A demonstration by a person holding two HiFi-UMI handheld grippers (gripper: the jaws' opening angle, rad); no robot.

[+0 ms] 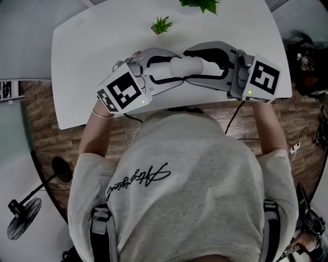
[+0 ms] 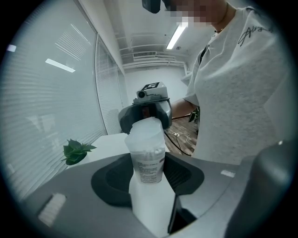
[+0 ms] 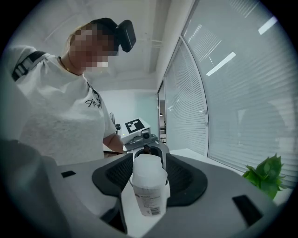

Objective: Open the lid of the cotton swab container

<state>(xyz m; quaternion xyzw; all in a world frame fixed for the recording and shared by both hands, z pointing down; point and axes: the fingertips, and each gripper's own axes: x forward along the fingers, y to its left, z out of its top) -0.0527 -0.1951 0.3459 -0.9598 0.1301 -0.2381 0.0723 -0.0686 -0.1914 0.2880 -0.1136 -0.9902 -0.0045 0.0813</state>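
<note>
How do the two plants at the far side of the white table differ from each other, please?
The small plant has thin, spiky, light green leaves; the large plant has broader, darker ones. The small plant shows whole, whereas the large plant is cut off by the picture's top edge. The small plant stands further in from the far edge than the large plant. Both are green and sit on the white table.
</note>
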